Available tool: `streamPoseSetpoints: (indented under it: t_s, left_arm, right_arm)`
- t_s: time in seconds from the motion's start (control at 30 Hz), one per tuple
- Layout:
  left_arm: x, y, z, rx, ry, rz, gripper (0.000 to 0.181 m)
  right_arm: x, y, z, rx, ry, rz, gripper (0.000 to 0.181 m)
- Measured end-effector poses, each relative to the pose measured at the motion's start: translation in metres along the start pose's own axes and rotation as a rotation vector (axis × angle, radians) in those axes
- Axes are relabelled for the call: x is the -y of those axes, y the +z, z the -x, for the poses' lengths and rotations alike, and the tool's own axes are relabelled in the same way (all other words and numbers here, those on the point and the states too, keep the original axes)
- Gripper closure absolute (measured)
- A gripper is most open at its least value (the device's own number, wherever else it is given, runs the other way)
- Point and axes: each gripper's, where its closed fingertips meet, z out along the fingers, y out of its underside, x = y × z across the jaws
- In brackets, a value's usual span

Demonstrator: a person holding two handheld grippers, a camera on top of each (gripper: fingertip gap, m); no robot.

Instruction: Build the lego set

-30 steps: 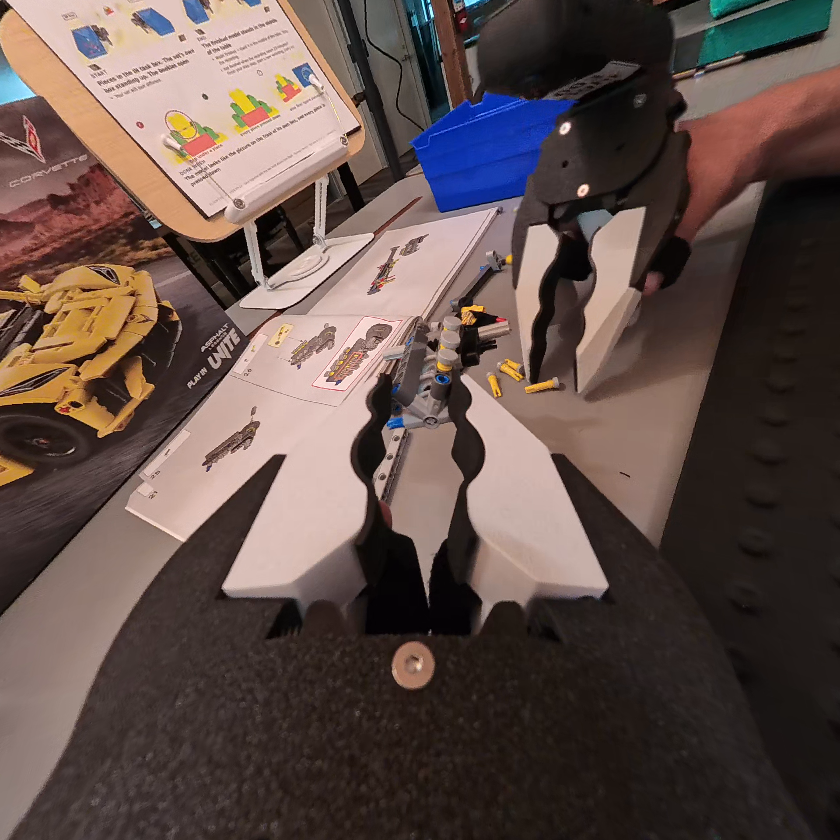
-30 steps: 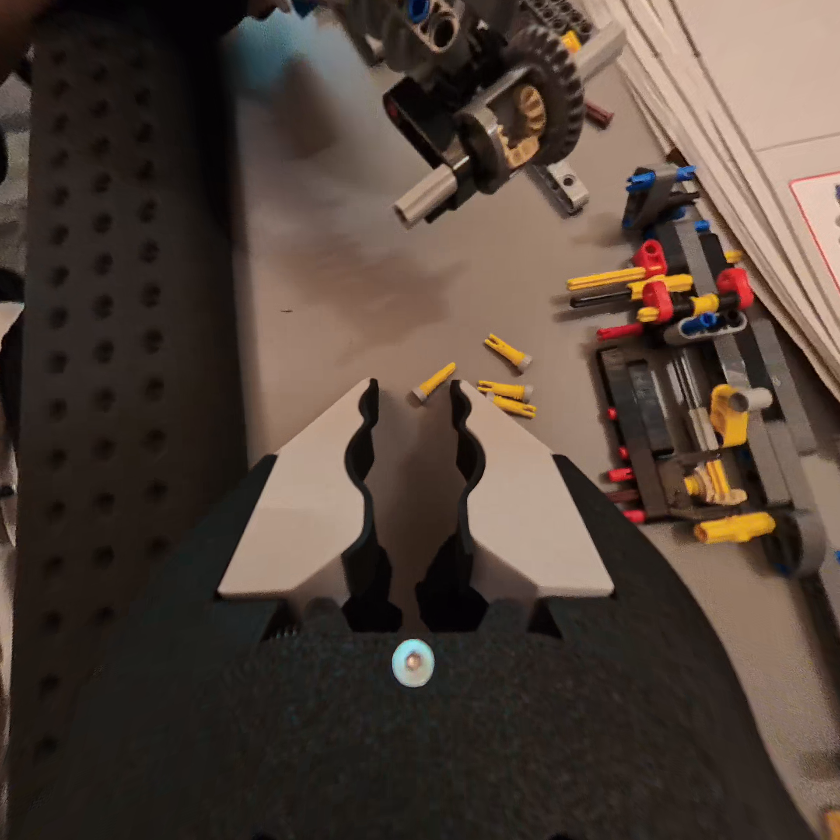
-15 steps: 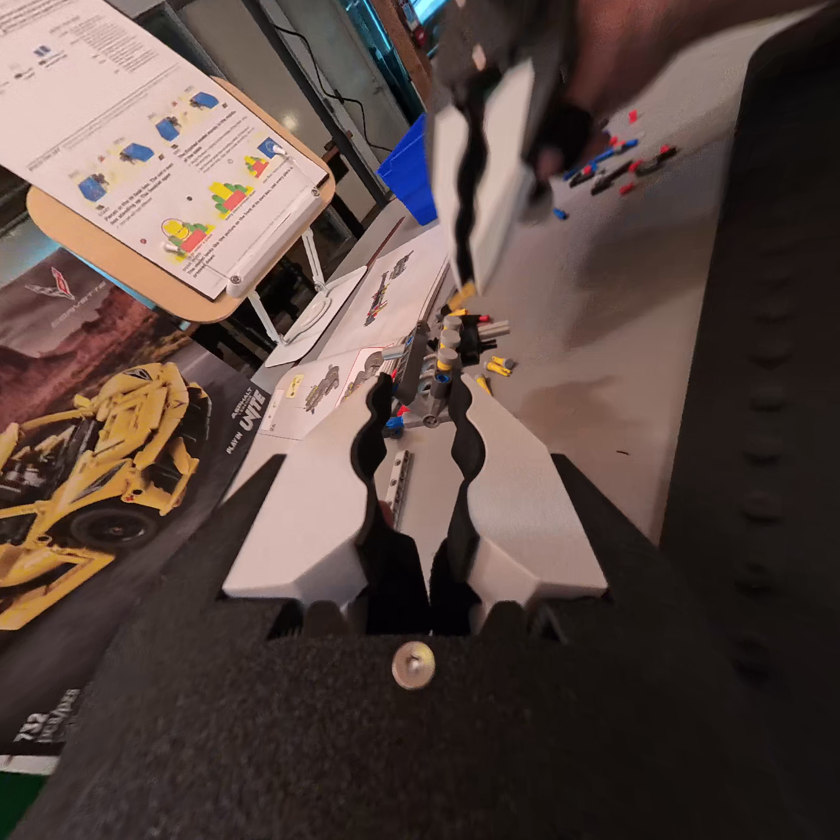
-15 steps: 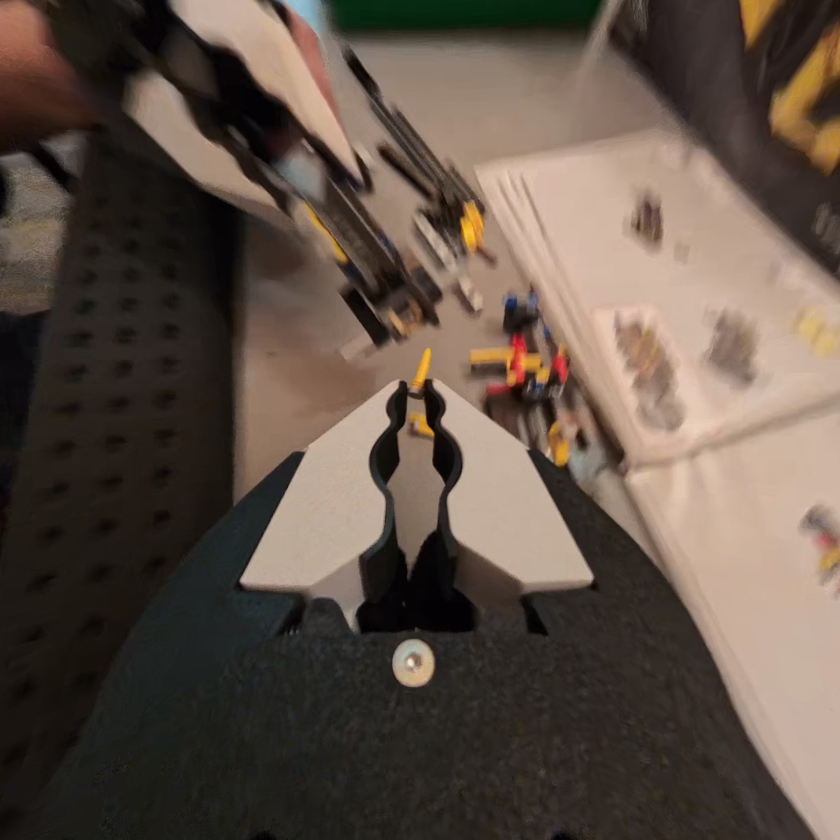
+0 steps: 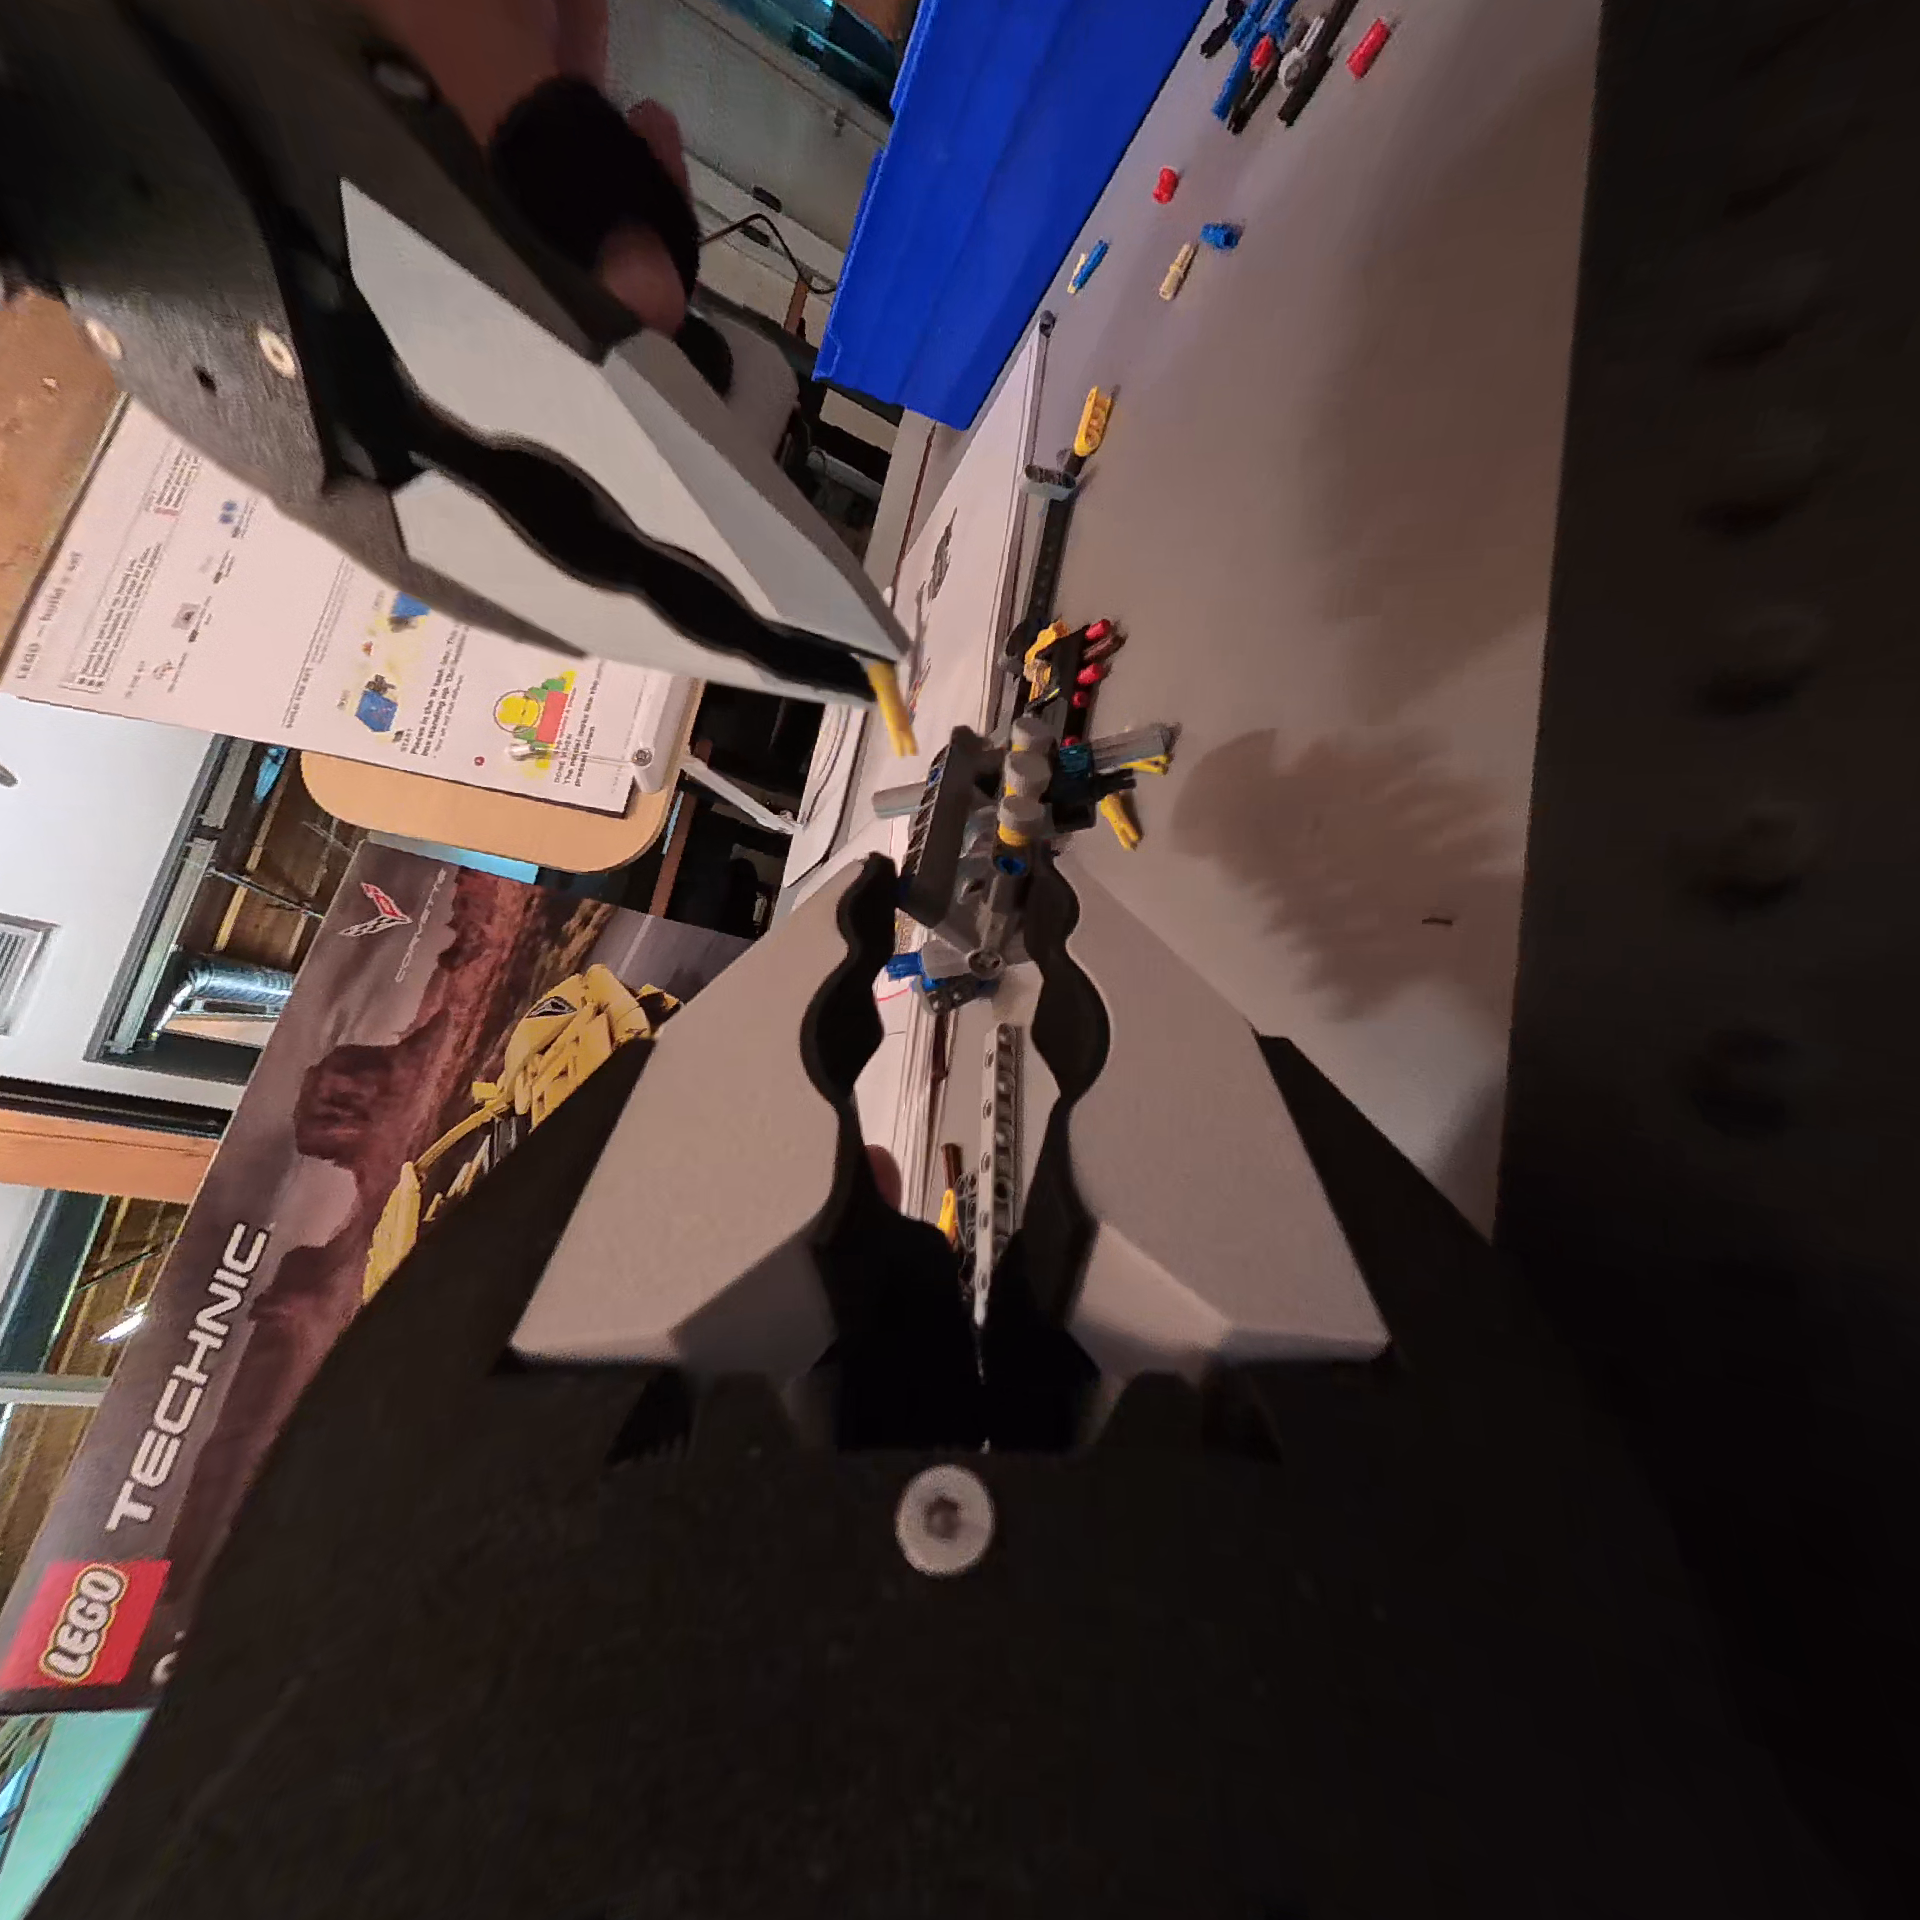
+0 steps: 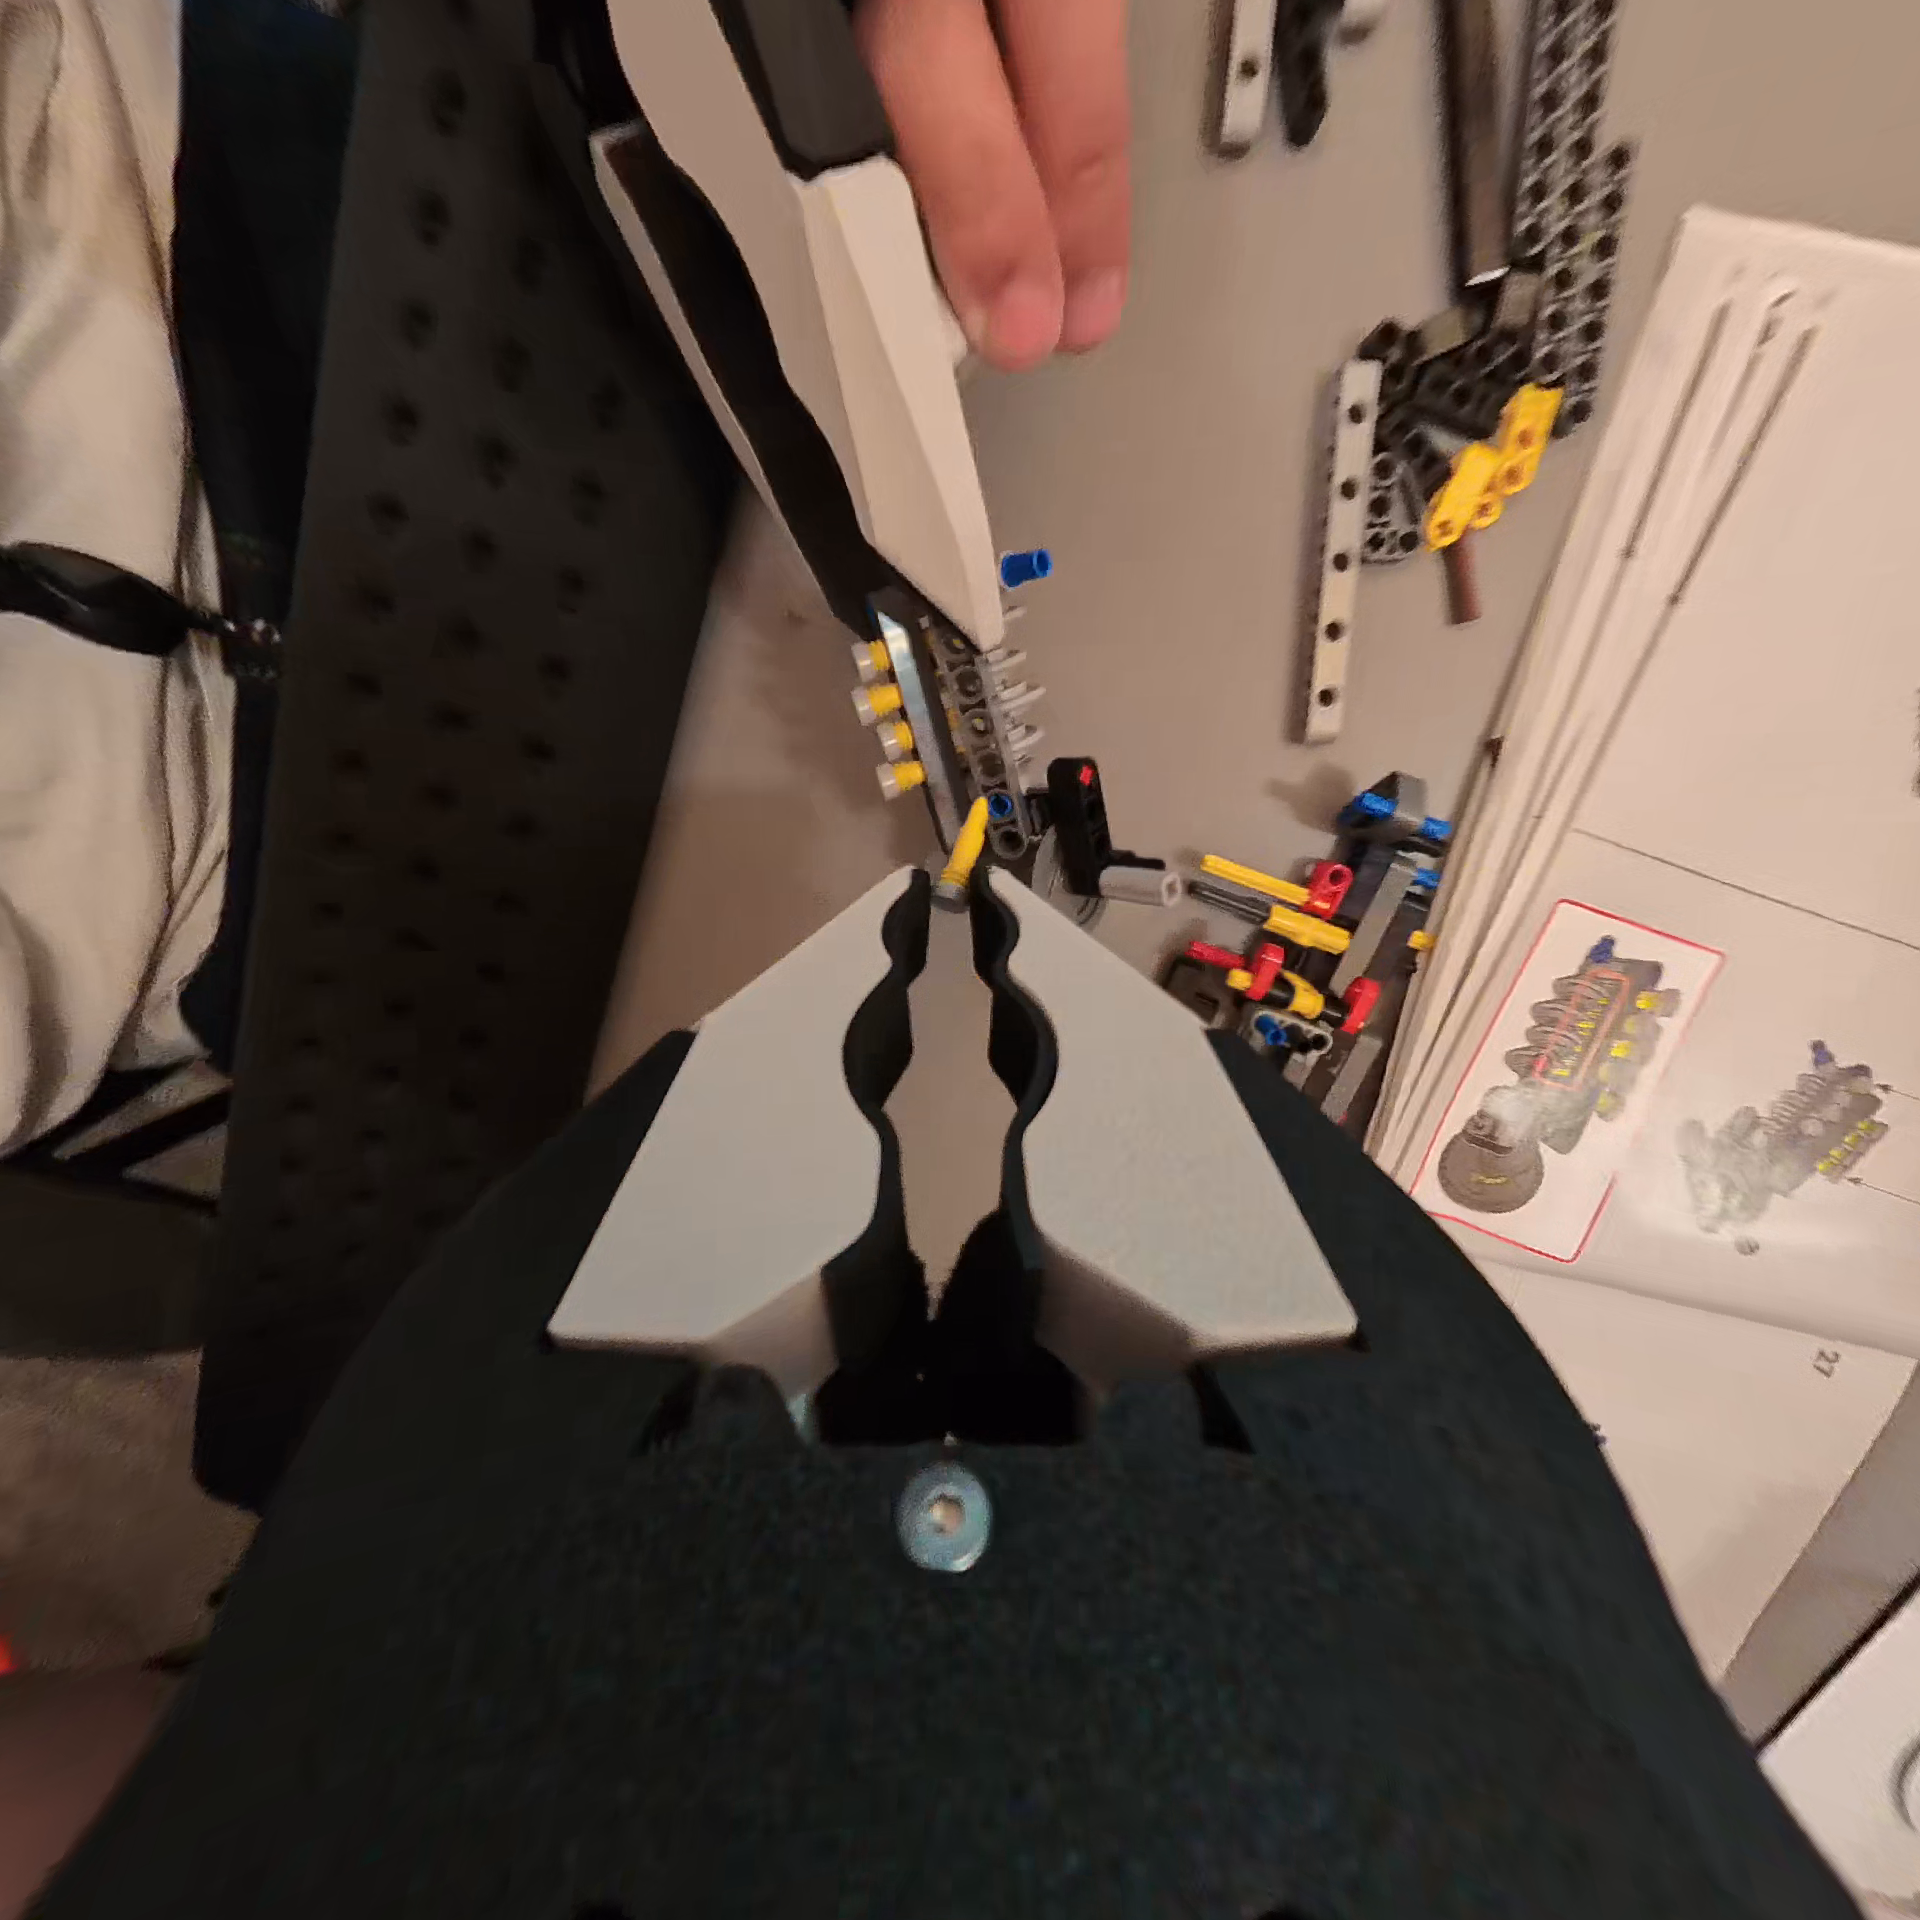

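My left gripper [image 5: 961, 894] is shut on a grey and black lego assembly [image 5: 977, 831] with a row of yellow-tipped pins, held above the table. In the right wrist view the left gripper [image 6: 977, 623] comes down from the top with the assembly [image 6: 956, 717] at its tips. My right gripper [image 6: 951, 883] is shut on a small yellow pin [image 6: 964, 847]. The pin's tip is right at the lower end of the assembly, beside a blue-ringed hole. In the left wrist view the right gripper [image 5: 883, 665] enters from the upper left with the pin [image 5: 896, 712] sticking out.
Loose red, yellow, blue and black parts [image 6: 1299, 956] and long beams [image 6: 1340, 540] lie on the grey table beside open instruction booklets [image 6: 1662, 1039]. A black perforated mat [image 6: 468, 727] runs along the table. A blue bin [image 5: 966, 208], the set's box [image 5: 312, 1143] and a stand with a sheet [image 5: 364, 665] are behind. Left tips to right tips: about 5 cm.
My right gripper shut on a yellow pin from the table, lifted it and brought it to the assembly. My left gripper tilted and raised the assembly toward it.
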Motion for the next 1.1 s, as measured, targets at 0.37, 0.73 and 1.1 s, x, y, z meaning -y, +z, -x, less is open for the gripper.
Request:
streamPoseSetpoints:
  t_s: [0.37,0.73,1.1]
  left_arm:
    - [0.001,0.001,-0.005,-0.009,0.044,0.019,0.157]
    - [-0.004,0.004,-0.012,-0.047,0.049,0.061,0.158]
    - [-0.002,0.006,-0.014,-0.056,0.036,0.075,0.158]
  right_arm:
    - [0.003,0.009,-0.001,0.024,-0.024,0.147,0.174]
    - [-0.004,0.019,-0.006,-0.084,-0.199,0.397,0.174]
    - [-0.007,0.017,-0.006,-0.061,-0.301,0.616,0.175]
